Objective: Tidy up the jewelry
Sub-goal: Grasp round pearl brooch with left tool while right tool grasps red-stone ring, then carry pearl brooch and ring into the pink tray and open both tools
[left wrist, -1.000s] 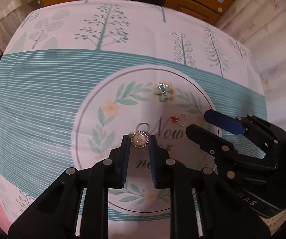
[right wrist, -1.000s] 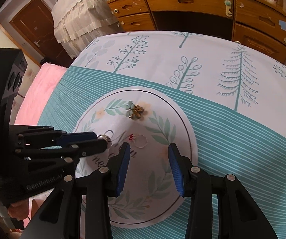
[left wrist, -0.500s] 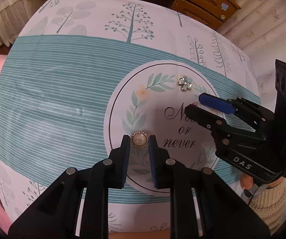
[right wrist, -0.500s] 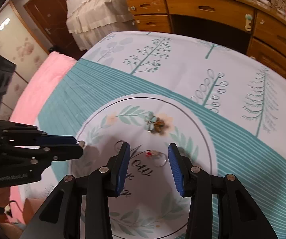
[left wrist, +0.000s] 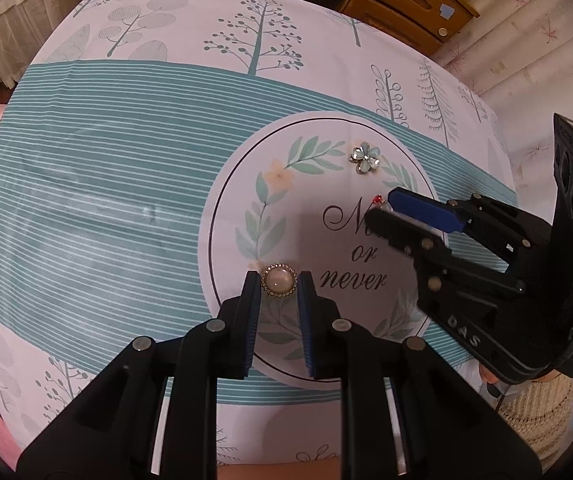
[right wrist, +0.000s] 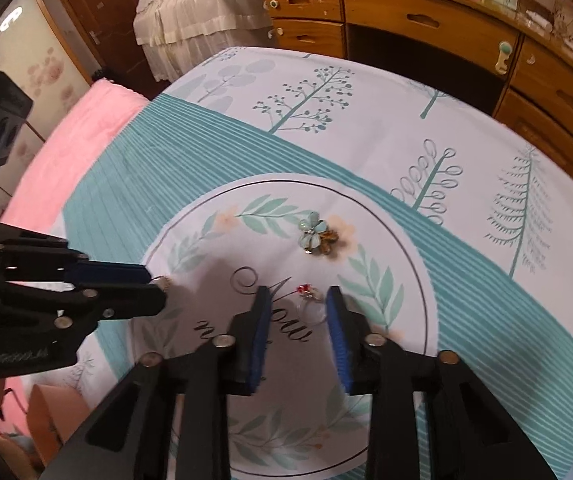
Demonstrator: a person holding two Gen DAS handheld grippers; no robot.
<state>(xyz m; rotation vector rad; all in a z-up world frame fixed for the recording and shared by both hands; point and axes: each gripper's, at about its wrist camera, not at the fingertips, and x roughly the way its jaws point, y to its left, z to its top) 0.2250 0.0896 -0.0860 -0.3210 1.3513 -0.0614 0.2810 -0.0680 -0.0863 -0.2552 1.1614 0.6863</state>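
My left gripper [left wrist: 279, 285] is shut on a round pearl ring [left wrist: 279, 283] with a studded rim and holds it above the printed tablecloth [left wrist: 126, 200]. It also shows in the right wrist view [right wrist: 158, 282], at the left. My right gripper [right wrist: 297, 308] is open, its fingers on either side of a thin ring with a red stone [right wrist: 311, 306] that lies on the cloth. In the left wrist view that gripper [left wrist: 382, 208] hides most of this ring; only the red stone [left wrist: 378, 199] shows. A pale green flower brooch [right wrist: 318, 236] lies farther back, also in the left wrist view [left wrist: 365, 158].
A wooden desk with drawers [right wrist: 426, 40] stands behind the table. A pink cover [right wrist: 70, 148] lies to the left. A lace-draped piece of furniture [right wrist: 198, 12] stands at the back left. A wall with pale floral paper [left wrist: 542, 60] is to the right.
My left gripper has lifted back and to the left with the pearl ring. My right gripper has moved forward, so the red-stone ring now lies between its fingers.
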